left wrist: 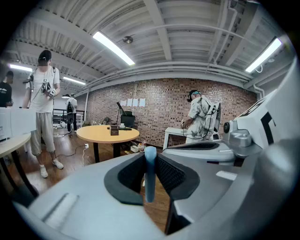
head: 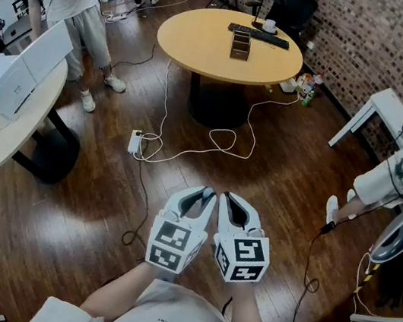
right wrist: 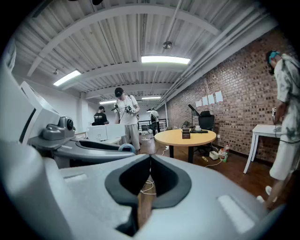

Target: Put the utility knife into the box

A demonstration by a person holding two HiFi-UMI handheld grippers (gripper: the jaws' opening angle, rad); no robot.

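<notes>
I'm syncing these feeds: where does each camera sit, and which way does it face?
Head view: on the person's head, looking steeply down at the floor; left gripper, right gripper and forearms show.
Left gripper view: on that gripper, along its jaws, shut on the blue utility knife, toward the brick wall.
Right gripper view: on that gripper, along its shut, empty jaws, facing likewise.
Shared: all three show the round table and box.

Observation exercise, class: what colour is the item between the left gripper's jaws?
Item: light blue; left gripper view.
</notes>
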